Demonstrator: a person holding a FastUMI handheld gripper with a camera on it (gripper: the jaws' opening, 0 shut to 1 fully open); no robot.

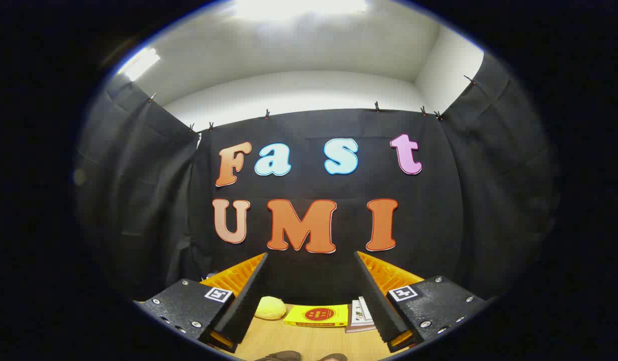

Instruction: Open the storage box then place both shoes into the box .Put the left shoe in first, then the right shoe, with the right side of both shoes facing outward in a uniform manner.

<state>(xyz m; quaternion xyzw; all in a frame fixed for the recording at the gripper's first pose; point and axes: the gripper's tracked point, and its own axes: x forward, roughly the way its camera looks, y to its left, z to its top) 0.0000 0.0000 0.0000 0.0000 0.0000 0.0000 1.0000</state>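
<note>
You are at the very start, by my reading: nothing is held, and the storage box has not been reached for. Your gripper [311, 291] rides level and high, its fingers spread wide apart with nothing between them, looking across the wooden table [309, 343] toward the booth's black cloth wall [439, 210]. Low between the fingers, at the near edge of the table, two dark rounded shapes [301, 356] peek up; they are probably the toes of the shoes, though so little shows that you should not count on it. Which is left and which is right cannot be told from here. Farther along the table, beyond the fingertips, lie a soft pale yellow lump [270, 308], a flat yellow book with a red round mark [317, 316], and just beside it a small stack of booklets [360, 315]; none of these belong to the job. The next move calls for tipping the gripper downward to bring the tabletop into sight, finding the box and its lid, and opening it before you touch either shoe.
</note>
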